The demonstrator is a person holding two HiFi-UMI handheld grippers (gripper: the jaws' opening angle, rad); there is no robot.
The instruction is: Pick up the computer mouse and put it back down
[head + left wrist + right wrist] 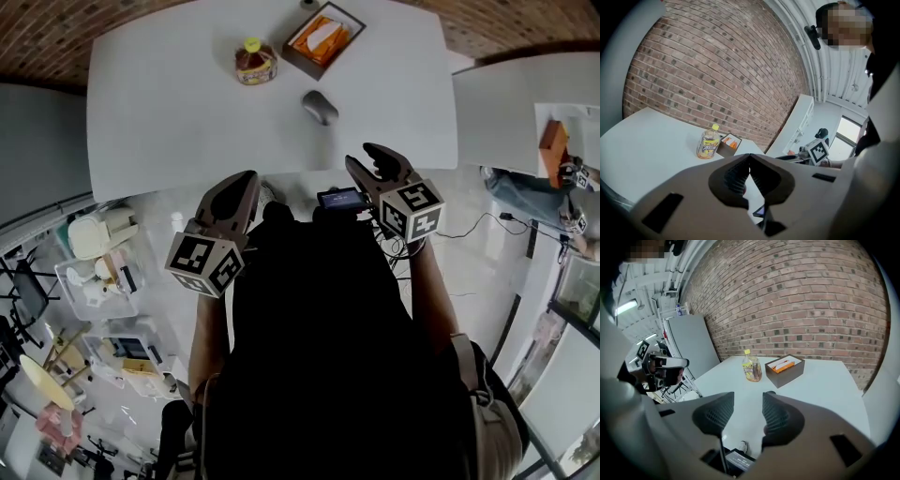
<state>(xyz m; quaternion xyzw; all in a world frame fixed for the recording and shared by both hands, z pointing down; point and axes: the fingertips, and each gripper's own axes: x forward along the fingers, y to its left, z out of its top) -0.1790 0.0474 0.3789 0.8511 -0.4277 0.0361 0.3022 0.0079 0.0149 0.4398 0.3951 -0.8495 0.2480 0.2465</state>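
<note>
Ribbed, curved jaws of right gripper (747,399) apart

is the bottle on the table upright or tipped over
Upright: the bottle stands on its base on the table, with its yellow cap at the top.

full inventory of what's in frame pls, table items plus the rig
table: 1, white, ahead of the person
computer mouse: 1, grey, on the table towards its near edge, clear of both grippers
bottle: 1, yellow cap, amber contents, far side of the table, left of the box
tissue box: 1, dark brown with orange inside, far side of the table
second table: 1, white, at right
screen device: 1, dark, between the grippers
left gripper: 1, brown, jaws together, empty
right gripper: 1, brown, jaws apart, empty
</note>
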